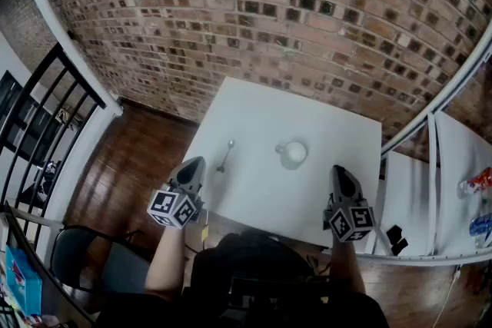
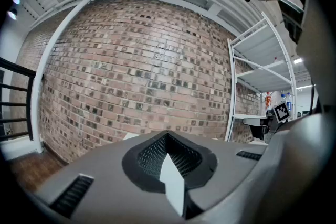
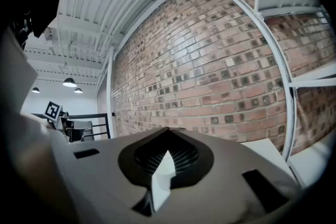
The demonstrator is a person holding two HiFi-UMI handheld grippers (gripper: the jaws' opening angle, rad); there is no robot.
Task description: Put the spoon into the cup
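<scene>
**Spoon lying on a white table left of the cup; both grippers closed and empty**

A slim metal spoon (image 1: 226, 155) is seen from the head view lying flat on a white table (image 1: 254, 203); it is placed a little to the left of a white cup (image 1: 294, 153) and is not touching it; its length runs roughly away from the person. The cup is stood upright near the middle of the table, and its small handle is turned toward the spoon.

The left gripper (image 1: 196, 164) is held at the near table edge, to the left of the cup and nearer to the person than the spoon; in the left gripper view its jaws (image 2: 168, 164) are pressed together, and nothing is pinched between them. The right gripper (image 1: 338, 171) is held at the near edge to the right of the cup, well apart from it; in the right gripper view its jaws (image 3: 165, 164) are likewise closed on nothing. Each gripper is carried on a bare forearm.

Beyond the cup a brick wall (image 1: 269, 11) is seen; far to the cup's left lie a wooden floor (image 1: 131, 173) and a black railing (image 1: 46, 104); to the cup's right stands a white shelf (image 1: 446, 188), on which coloured items too blurred to name are placed.
</scene>
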